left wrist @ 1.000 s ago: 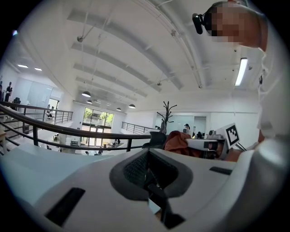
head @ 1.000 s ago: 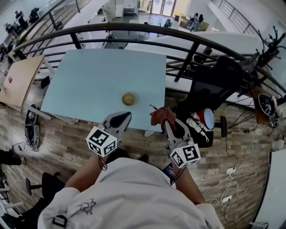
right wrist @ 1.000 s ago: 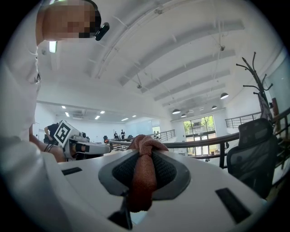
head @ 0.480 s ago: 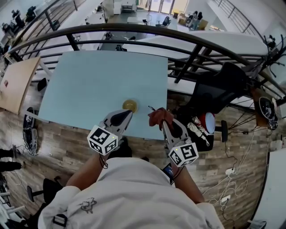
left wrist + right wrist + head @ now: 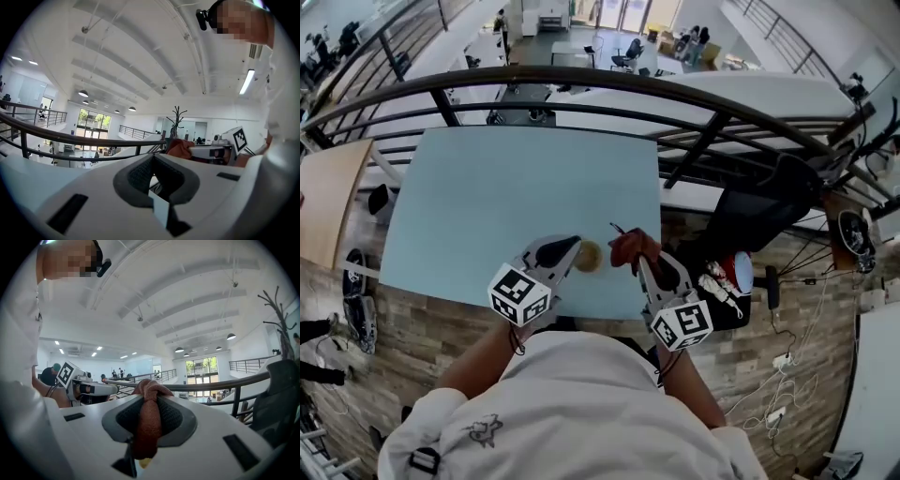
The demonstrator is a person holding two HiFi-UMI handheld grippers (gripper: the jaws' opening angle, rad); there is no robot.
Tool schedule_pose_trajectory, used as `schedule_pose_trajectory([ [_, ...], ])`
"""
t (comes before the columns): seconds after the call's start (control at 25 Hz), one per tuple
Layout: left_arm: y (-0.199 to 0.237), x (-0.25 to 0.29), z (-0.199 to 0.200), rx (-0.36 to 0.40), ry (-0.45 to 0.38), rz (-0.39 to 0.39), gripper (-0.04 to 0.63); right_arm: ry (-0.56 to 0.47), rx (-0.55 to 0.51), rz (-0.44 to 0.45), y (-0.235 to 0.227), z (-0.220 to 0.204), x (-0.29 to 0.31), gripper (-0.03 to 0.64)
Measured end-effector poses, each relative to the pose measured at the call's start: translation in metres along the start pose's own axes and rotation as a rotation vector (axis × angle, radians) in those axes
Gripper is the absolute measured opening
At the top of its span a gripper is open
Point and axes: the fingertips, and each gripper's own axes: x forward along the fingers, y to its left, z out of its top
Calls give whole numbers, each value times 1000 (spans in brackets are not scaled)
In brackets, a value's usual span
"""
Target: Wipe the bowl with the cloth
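The bowl (image 5: 589,256) lies just beside the closed, empty left claw (image 5: 572,244); the right claw (image 5: 641,262), clamping the cloth (image 5: 628,246), waits opposite.

Bright, even daylight fills all 3 views. The pale blue rectangular table (image 5: 487,197) is flatly lit across its whole top. Past the table's far edge, the dark curved metal railing (image 5: 581,80) bows with wide-angle distortion. Both gripper views sit inside round black vignettes. In them, tall glazed windows (image 5: 93,123) far beyond the table glow, a white ceiling strip light (image 5: 247,80) glares, and the rust-brown knotted cloth (image 5: 149,420) looks sharp.
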Motion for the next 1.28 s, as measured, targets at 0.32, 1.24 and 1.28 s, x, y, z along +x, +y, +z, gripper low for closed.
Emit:
schedule_pose_trajectory([
  [0.32, 45, 10, -11, -24, 23, -17, 14, 40, -1, -12, 3, -12, 42, 77],
  [1.24, 72, 54, -115, -181, 262, 44, 18, 194, 98, 104, -37, -94, 88, 77],
  [1.28, 73, 56, -123, -189, 278, 51, 21, 202, 103, 109, -39, -99, 88, 77],
])
